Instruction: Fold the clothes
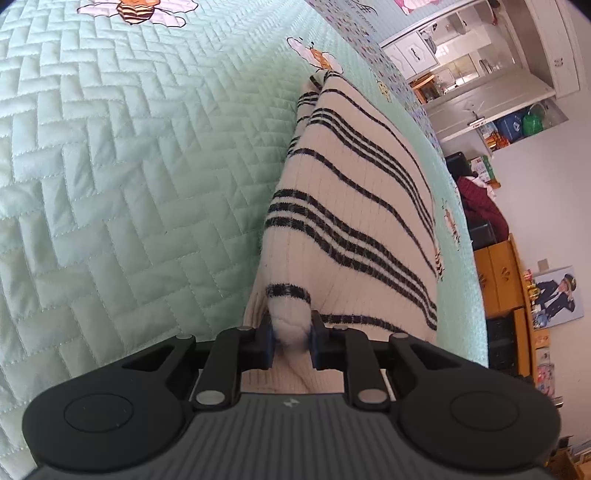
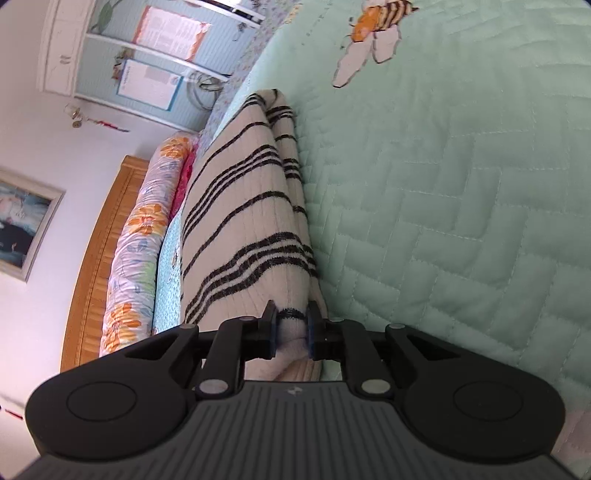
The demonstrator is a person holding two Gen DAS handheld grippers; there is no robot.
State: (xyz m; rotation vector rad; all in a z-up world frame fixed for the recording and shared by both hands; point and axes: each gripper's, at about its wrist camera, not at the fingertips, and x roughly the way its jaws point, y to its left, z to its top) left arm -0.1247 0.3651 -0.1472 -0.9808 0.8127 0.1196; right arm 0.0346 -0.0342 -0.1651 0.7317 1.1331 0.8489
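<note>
A cream knitted sweater with black stripes (image 1: 354, 206) lies folded in a long band on the mint quilted bedspread (image 1: 129, 166). My left gripper (image 1: 291, 332) holds a bunched corner of the near end between its blue pads, and the knit fills the gap. In the right wrist view the same sweater (image 2: 240, 221) runs away from me along the bedspread (image 2: 461, 203). My right gripper (image 2: 291, 332) is shut on the other near corner, and a black stripe crosses the pinched fold. Both grippers sit low over the bed.
Bee appliqués (image 1: 136, 11) (image 2: 373, 29) decorate the quilt. A floral rolled duvet (image 2: 136, 240) lies against the wooden headboard (image 2: 96, 266). Beyond the bed's edge stand wooden cabinets (image 1: 498, 277) and white shelves (image 1: 480, 74). Open quilt spreads beside the sweater.
</note>
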